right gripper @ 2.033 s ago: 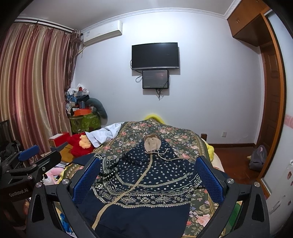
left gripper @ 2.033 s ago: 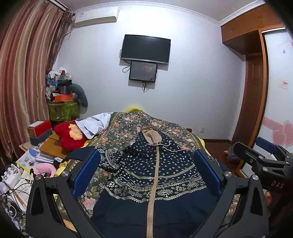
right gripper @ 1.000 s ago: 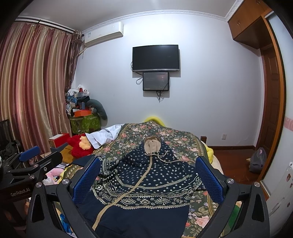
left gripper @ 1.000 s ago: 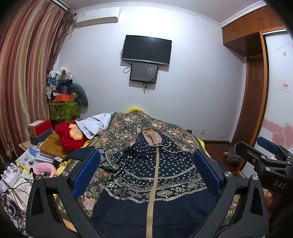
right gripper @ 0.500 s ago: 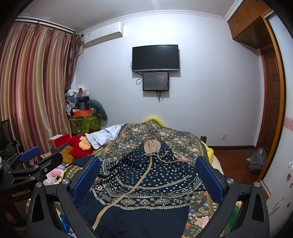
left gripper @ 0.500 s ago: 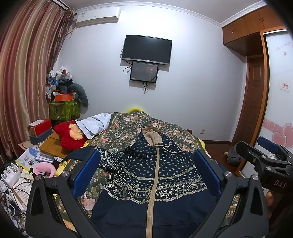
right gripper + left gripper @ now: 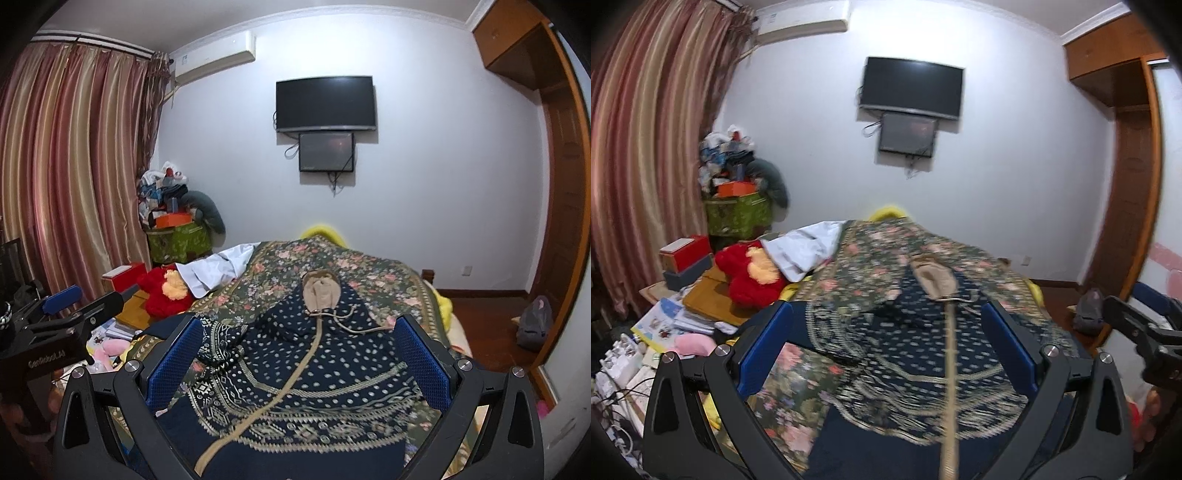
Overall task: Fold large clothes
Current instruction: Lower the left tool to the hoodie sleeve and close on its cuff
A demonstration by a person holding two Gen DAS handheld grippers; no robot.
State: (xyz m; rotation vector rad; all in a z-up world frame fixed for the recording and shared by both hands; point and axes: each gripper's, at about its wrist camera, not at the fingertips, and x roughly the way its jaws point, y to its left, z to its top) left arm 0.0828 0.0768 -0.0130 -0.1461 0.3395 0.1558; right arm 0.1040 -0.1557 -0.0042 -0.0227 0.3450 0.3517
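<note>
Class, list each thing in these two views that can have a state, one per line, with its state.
Left gripper: open, holding nothing.
Right gripper: open, holding nothing.
Hoodie: spread flat on the bed, zipped, unfolded.
TV: screen dark.
Small screen: dim.
Curtains: drawn.

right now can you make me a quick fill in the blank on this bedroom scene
The navy hooded jacket lies spread on the ___ bedspread.
Both the left gripper and the right gripper have jaws that are ___.
The plush toy beside the bed is ___.

Missing words: floral; open; red
</note>
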